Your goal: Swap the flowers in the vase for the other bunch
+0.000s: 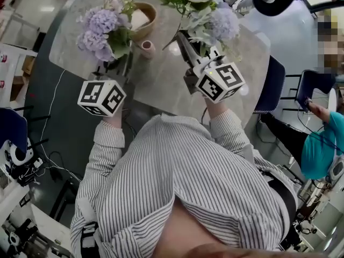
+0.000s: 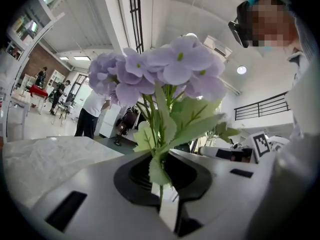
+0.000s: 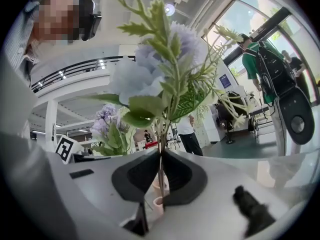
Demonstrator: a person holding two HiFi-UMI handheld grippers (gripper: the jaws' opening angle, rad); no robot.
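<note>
My left gripper (image 1: 115, 67) is shut on the stems of a purple hydrangea bunch (image 1: 102, 32), held over the left part of the grey marble table (image 1: 161, 85). In the left gripper view the stems (image 2: 161, 176) stand pinched between the pads, blooms (image 2: 165, 69) above. My right gripper (image 1: 185, 43) is shut on the stems of a mixed bunch of pale blue and white flowers with greenery (image 1: 207, 15). The right gripper view shows its stem (image 3: 160, 169) clamped and blooms (image 3: 152, 76) above. A small pink vase (image 1: 146, 48) stands with nothing in it on the table between the two bunches.
A wooden bowl (image 1: 143, 16) sits behind the vase. Blue chairs (image 1: 272, 82) stand off the table's right edge, and a person in a teal top (image 1: 322, 141) sits farther right. Cables and equipment (image 1: 21, 165) lie on the floor at the left.
</note>
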